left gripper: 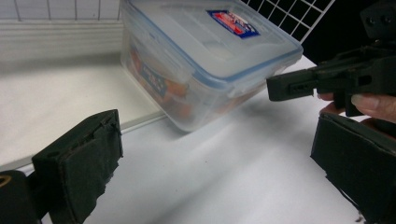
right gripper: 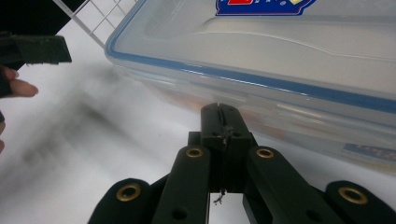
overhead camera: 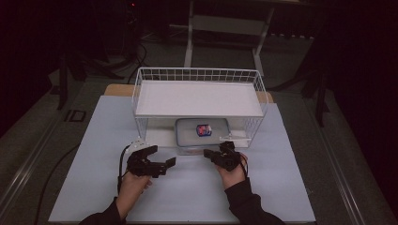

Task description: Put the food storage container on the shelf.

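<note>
Nearest the high camera are our two forearms in dark sleeves, each hand carrying a gripper over the pale blue table top (overhead camera: 263,187). Our left gripper (overhead camera: 162,156) has its jaws spread wide with nothing between them; in its own view the two padded fingers (left gripper: 79,158) stand far apart, framing bare table. Our right gripper (right gripper: 219,122) has its jaws pressed together on nothing, the tips just short of the box wall, perhaps brushing it; we cannot tell.

The clear plastic food container (overhead camera: 202,135) sits on the table under the shelf of the white wire rack (overhead camera: 197,75), its near end poking out toward us. It has a blue-sealed snap lid (left gripper: 219,35) with a printed label, and orange-wrapped contents show through the wall. We judge it rigid, smooth and rather slippery, and moderately light. The flat walls give poor purchase; the protruding lid rim and its side latches look like the best places to hold, or a squeeze across the short sides.

The rack's shelf overhead and its wire sides limit us: the box likely has to slide out forward before any lift
</note>
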